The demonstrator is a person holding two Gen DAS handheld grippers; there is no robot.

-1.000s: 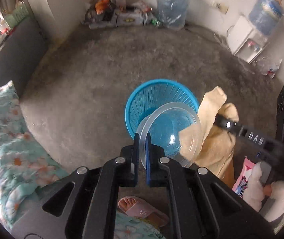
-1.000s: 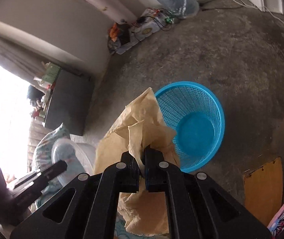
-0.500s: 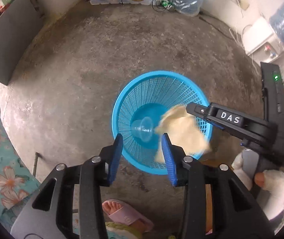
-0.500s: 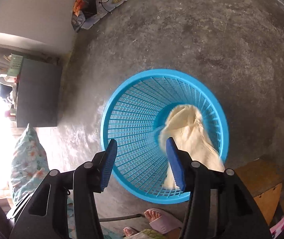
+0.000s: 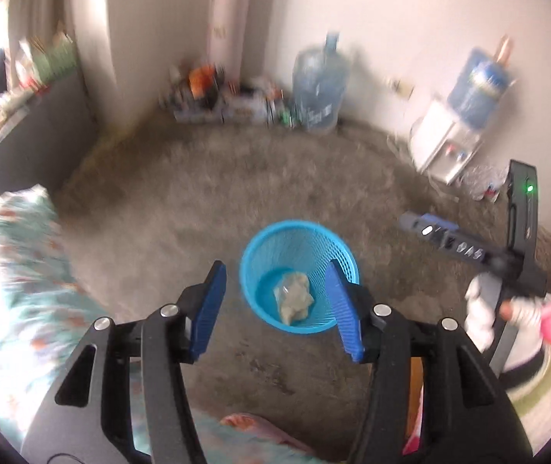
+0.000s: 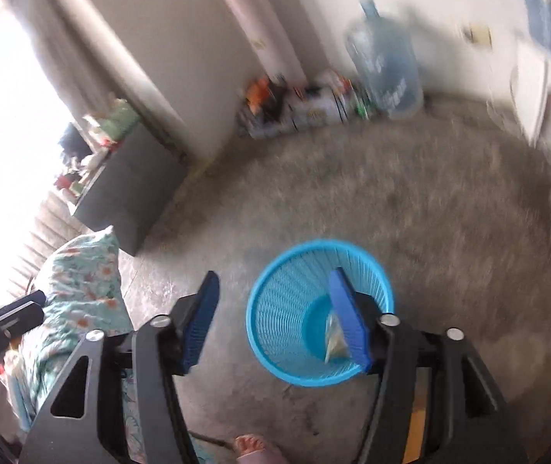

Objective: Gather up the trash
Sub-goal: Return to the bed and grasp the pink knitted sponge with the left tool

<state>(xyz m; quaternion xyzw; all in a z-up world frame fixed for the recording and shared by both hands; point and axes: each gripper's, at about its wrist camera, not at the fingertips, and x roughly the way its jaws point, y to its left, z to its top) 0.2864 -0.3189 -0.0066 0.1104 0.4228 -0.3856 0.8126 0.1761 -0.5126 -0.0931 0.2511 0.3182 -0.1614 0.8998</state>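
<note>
The crumpled paper (image 5: 294, 297) and a clear plastic piece lie at the bottom of the blue basket (image 5: 298, 239) on the floor. Above the basket, the left gripper (image 5: 280, 311) and right gripper (image 6: 273, 319) are both opening, with nothing between their jaws.

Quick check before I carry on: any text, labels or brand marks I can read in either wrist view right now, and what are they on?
None reads cleanly.
Right claw: white letters on its black arm, too blurred to read.
Water jug: label smeared, unreadable.
Boxes by the wall: printing too blurred and small.
Blue basket: no marking visible.
</note>
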